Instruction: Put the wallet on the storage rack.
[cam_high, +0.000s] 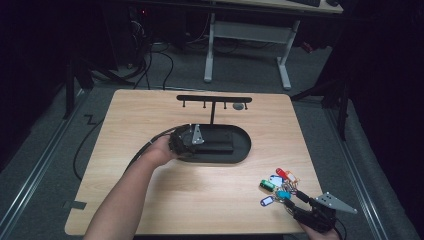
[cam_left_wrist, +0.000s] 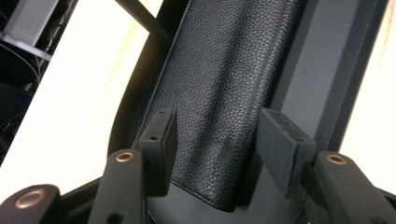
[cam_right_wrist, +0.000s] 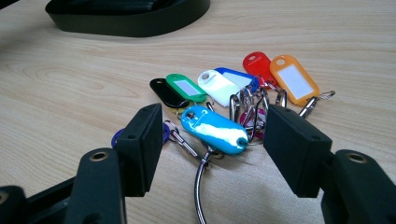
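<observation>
A black leather wallet (cam_high: 218, 144) lies in a black oval tray (cam_high: 246, 145) at the table's middle. My left gripper (cam_high: 202, 145) reaches into the tray from the left. In the left gripper view the wallet (cam_left_wrist: 224, 70) runs between the pads of the left gripper (cam_left_wrist: 215, 135), which stands open. A bunch of coloured key tags (cam_high: 279, 186) on rings lies near the front right corner. My right gripper (cam_high: 296, 198) is just in front of it. In the right gripper view the right gripper (cam_right_wrist: 212, 140) is open, with a light blue tag (cam_right_wrist: 215, 130) between the pads, untouched.
A black T-shaped hook rack (cam_high: 214, 100) rises from the tray's far side, with a small grey thing on its right hook. The tray's rim (cam_right_wrist: 130, 23) shows far off in the right gripper view. A cable trails from the left gripper over the table's left edge.
</observation>
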